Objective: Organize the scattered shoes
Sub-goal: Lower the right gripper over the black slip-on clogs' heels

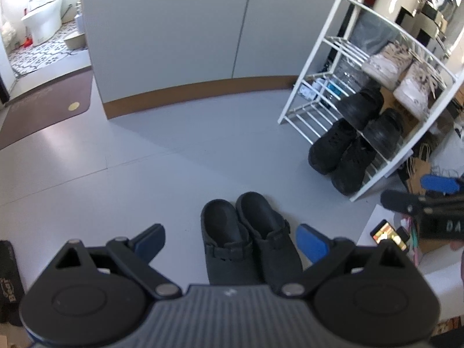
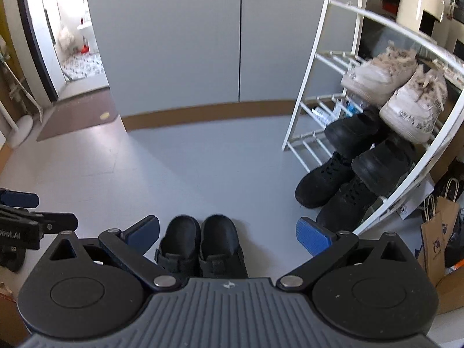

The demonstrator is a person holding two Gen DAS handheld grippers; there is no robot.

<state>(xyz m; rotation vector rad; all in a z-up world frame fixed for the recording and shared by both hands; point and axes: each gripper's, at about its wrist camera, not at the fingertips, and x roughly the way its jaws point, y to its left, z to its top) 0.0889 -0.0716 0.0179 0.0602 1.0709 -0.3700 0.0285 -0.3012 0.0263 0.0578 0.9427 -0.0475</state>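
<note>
A pair of black clogs [image 1: 249, 240] is set side by side, touching, on the grey floor [image 1: 145, 156]. Near them a white shoe rack [image 1: 316, 66] is stood on the same floor; two black sneakers [image 1: 339, 156] are placed on its lowest tier, black shoes [image 1: 371, 119] above, pale sneakers [image 1: 397, 72] higher. A brown mat [image 1: 46, 101] is laid well apart from the rack.

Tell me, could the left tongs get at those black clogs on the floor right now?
Probably yes. The left tongs are open, holding nothing, and the black clogs sit side by side on bare floor right ahead, with nothing between.
</note>
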